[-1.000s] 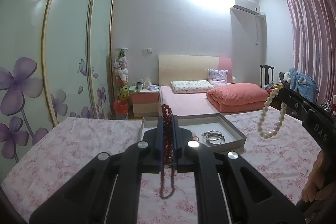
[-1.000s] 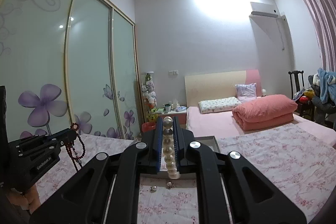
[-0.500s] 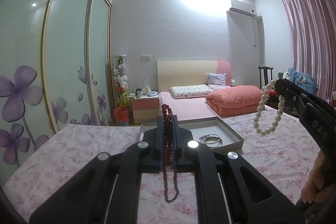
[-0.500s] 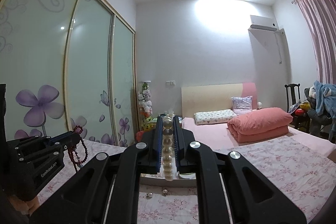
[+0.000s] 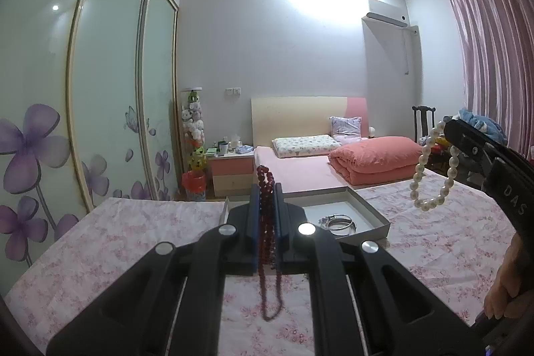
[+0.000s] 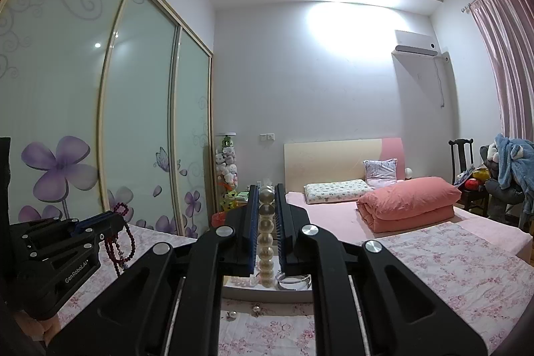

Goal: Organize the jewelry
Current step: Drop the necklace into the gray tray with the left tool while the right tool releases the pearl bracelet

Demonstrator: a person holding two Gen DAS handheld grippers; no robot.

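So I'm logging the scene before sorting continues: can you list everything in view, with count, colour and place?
red bead string: one, dark red, pinched in the left gripper, loop hanging
pearl bracelet: one, cream, hanging from the right gripper
tray: one, grey-white, shallow, on the floral cloth
metal bangles: count unclear, silver, inside the tray
small studs: two, silvery, on the cloth in front of the tray
floral cloth: one, pink and white, covering the near surface
bed: one, pink, behind the tray
folded quilt: one, salmon, on the bed
wardrobe doors: pale green, purple flowers, left wall
curtain: pink, right
left gripper: black, fingers shut on the red bead string
right gripper: black, fingers shut on the pearl bracelet
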